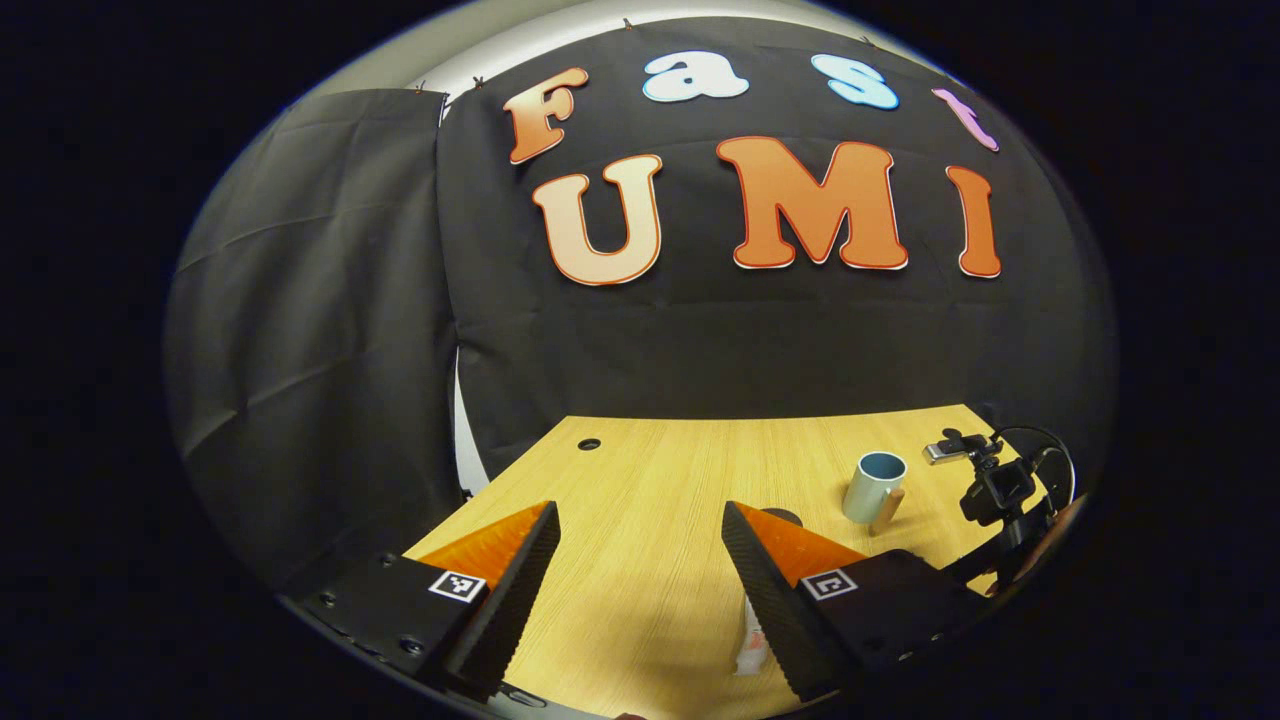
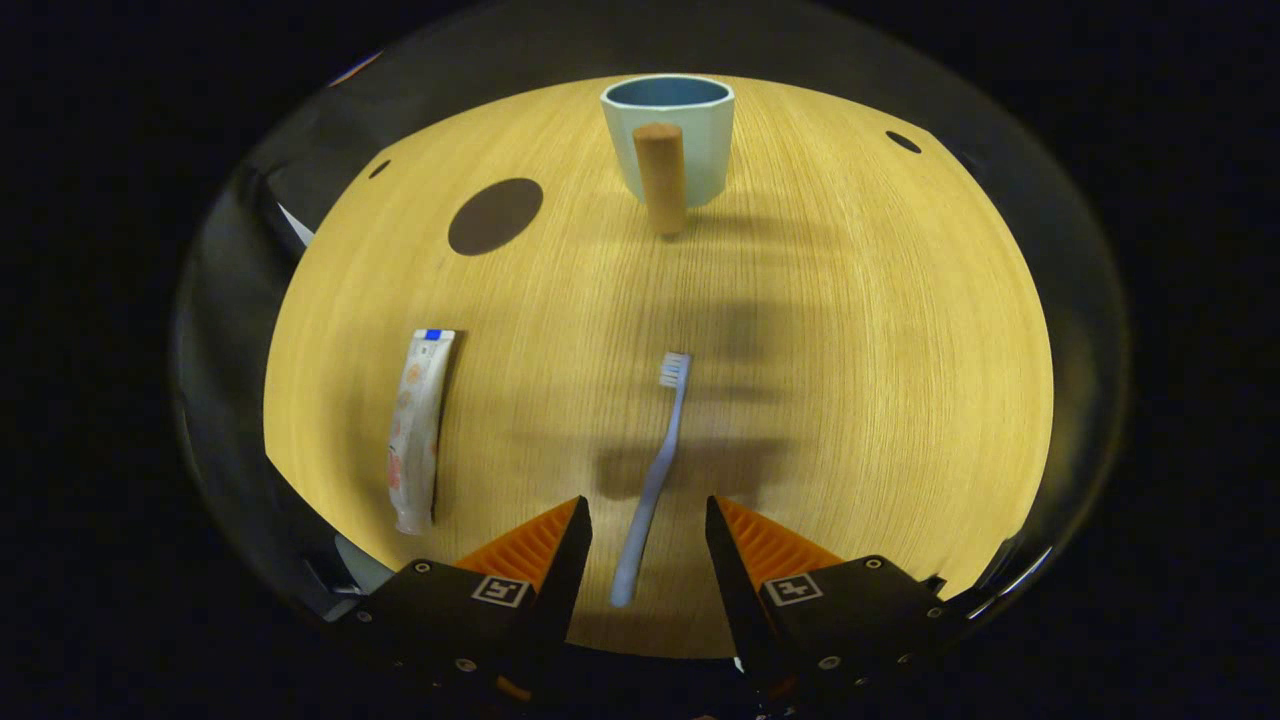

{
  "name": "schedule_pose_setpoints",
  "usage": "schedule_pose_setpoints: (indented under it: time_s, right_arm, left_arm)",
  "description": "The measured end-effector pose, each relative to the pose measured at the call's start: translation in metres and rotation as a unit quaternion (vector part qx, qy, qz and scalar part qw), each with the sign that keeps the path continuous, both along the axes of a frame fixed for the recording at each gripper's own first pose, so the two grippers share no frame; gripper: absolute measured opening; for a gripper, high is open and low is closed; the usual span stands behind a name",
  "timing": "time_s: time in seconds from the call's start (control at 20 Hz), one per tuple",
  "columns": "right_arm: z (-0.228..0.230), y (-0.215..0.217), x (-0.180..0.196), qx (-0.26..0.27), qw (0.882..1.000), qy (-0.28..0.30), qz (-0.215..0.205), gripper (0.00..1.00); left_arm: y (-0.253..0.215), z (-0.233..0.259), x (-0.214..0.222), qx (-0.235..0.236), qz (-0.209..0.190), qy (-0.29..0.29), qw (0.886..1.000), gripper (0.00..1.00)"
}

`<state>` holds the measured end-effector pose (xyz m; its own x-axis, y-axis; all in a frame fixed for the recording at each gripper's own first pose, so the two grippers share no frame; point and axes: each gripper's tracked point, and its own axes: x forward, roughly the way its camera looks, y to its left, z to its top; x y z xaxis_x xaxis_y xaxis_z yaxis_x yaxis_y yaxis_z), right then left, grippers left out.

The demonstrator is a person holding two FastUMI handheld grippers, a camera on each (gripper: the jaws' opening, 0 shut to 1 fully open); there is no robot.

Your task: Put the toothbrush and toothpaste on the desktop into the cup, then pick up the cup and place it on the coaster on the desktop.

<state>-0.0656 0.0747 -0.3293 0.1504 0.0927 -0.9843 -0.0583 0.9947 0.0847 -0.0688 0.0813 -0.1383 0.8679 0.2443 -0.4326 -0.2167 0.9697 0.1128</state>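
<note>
In the right gripper view, the right gripper (image 2: 640, 525) was seen with its two orange ribbed fingers (image 2: 535, 545) spread apart over the desk, and nothing was pressed between them. The handle of a slim pale-blue plastic toothbrush (image 2: 652, 478) was framed by the gap between the fingers, though no contact with either finger could be made out; its white bristles were pointed away toward the far side of the desk. Well to the left of it, a white printed toothpaste tube with a blue end (image 2: 417, 428) was laid flat, roughly parallel to the toothbrush. Farther off, a pale-blue ceramic cup with a cylindrical wooden handle (image 2: 668, 140) was stood upright, its handle turned toward the camera. To the left of the cup, apart from it, a dark round flat coaster (image 2: 494, 215) was laid on the light wooden desktop (image 2: 880, 380).

In the left gripper view, the left gripper (image 1: 640, 545) was held wide open, with nothing between its fingers. Part of the toothpaste tube (image 1: 752, 640) was glimpsed beside the right-hand finger, on the desktop (image 1: 650, 470). The cup (image 1: 875, 487) was seen farther off to the right, and beyond it the right gripper (image 1: 1000, 485), its jaw state not discernible from there.
</note>
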Motion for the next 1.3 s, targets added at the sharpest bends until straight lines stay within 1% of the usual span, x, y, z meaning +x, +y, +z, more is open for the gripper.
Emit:
schedule_pose_setpoints:
  time_s: [0.05, 0.1, 0.15, 0.2, 0.25, 0.3, 0.35, 0.4, 0.45, 0.5, 0.55, 0.65, 0.7, 0.75, 0.8, 0.9, 0.95, 1.05, 1.15, 1.2, 1.25, 1.3]
  right_arm:
    - [-0.005, 0.000, 0.000, -0.003, 1.000, 0.011, 0.000, 0.63]
    - [-0.008, 0.000, -0.002, -0.001, 1.000, 0.023, -0.003, 0.65]
    - [-0.011, 0.002, -0.002, 0.002, 0.999, 0.033, -0.010, 0.58]
    - [-0.014, 0.003, -0.002, 0.004, 0.999, 0.042, -0.015, 0.55]
    - [-0.018, 0.004, -0.002, 0.001, 0.999, 0.050, -0.016, 0.48]
    - [-0.021, 0.001, -0.003, -0.005, 0.998, 0.057, -0.016, 0.46]
    - [-0.019, 0.000, -0.004, -0.010, 0.998, 0.061, -0.017, 0.40]
    - [-0.021, 0.002, 0.000, -0.008, 0.998, 0.062, -0.020, 0.39]
    - [-0.022, 0.001, 0.001, -0.016, 0.997, 0.068, -0.020, 0.34]
    - [-0.022, 0.000, 0.000, -0.023, 0.997, 0.070, -0.021, 0.31]
    - [-0.021, 0.001, 0.002, -0.025, 0.997, 0.073, -0.020, 0.24]
    - [-0.020, 0.009, 0.001, 0.001, 0.997, 0.074, -0.018, 0.15]
    - [-0.021, 0.010, 0.002, 0.009, 0.997, 0.074, -0.021, 0.13]
    - [-0.022, 0.010, 0.002, 0.016, 0.997, 0.072, -0.021, 0.08]
    - [-0.021, 0.009, 0.002, 0.024, 0.997, 0.071, -0.022, 0.07]
    - [-0.021, 0.010, 0.002, 0.035, 0.997, 0.066, -0.027, 0.05]
    - [-0.020, 0.008, 0.002, 0.032, 0.997, 0.060, -0.026, 0.04]
    - [-0.016, 0.008, 0.005, 0.024, 0.998, 0.042, -0.036, 0.04]
    - [-0.008, 0.007, 0.009, 0.026, 0.999, 0.026, -0.039, 0.04]
    - [-0.005, 0.010, 0.009, 0.030, 0.998, 0.021, -0.046, 0.04]
    - [-0.002, 0.011, 0.011, 0.034, 0.998, 0.015, -0.053, 0.04]
    - [0.002, 0.011, 0.011, 0.037, 0.997, 0.008, -0.060, 0.04]
  left_arm:
    - [0.000, -0.003, -0.001, 0.001, 0.000, 0.004, 1.000, 0.98]
    - [-0.003, -0.006, -0.004, 0.002, 0.001, 0.008, 1.000, 0.98]
    - [-0.004, -0.006, -0.005, 0.004, 0.001, 0.011, 1.000, 1.00]
    - [-0.005, -0.007, -0.006, 0.005, 0.001, 0.014, 1.000, 0.99]
    - [-0.007, -0.008, -0.007, 0.005, 0.002, 0.018, 1.000, 0.99]
    - [-0.009, -0.009, -0.009, 0.004, 0.003, 0.023, 1.000, 0.99]
    - [-0.011, -0.011, -0.010, 0.003, 0.006, 0.028, 1.000, 0.99]
    - [-0.012, -0.014, -0.011, 0.001, 0.007, 0.032, 0.999, 0.99]
    - [-0.013, -0.016, -0.013, 0.001, 0.010, 0.037, 0.999, 0.99]
    - [-0.016, -0.019, -0.013, 0.000, 0.012, 0.045, 0.999, 0.99]
    - [-0.019, -0.023, -0.013, -0.004, 0.011, 0.054, 0.998, 0.99]
    - [-0.024, -0.035, -0.016, -0.024, 0.003, 0.079, 0.997, 0.99]
    - [-0.031, -0.047, -0.018, -0.035, 0.001, 0.096, 0.995, 0.99]
    - [-0.038, -0.059, -0.019, -0.049, -0.006, 0.117, 0.992, 0.99]
    - [-0.043, -0.071, -0.020, -0.064, -0.016, 0.138, 0.988, 0.99]
    - [-0.055, -0.099, -0.017, -0.105, -0.046, 0.186, 0.976, 0.99]
    - [-0.056, -0.109, -0.016, -0.120, -0.054, 0.208, 0.969, 0.99]
    - [-0.056, -0.132, -0.014, -0.139, -0.074, 0.245, 0.957, 1.00]
    - [-0.060, -0.157, -0.012, -0.148, -0.100, 0.284, 0.942, 1.00]
    - [-0.070, -0.174, -0.016, -0.162, -0.116, 0.317, 0.927, 1.00]
    - [-0.078, -0.188, -0.019, -0.185, -0.136, 0.343, 0.911, 0.96]
    - [-0.088, -0.202, -0.024, -0.205, -0.145, 0.370, 0.894, 0.93]
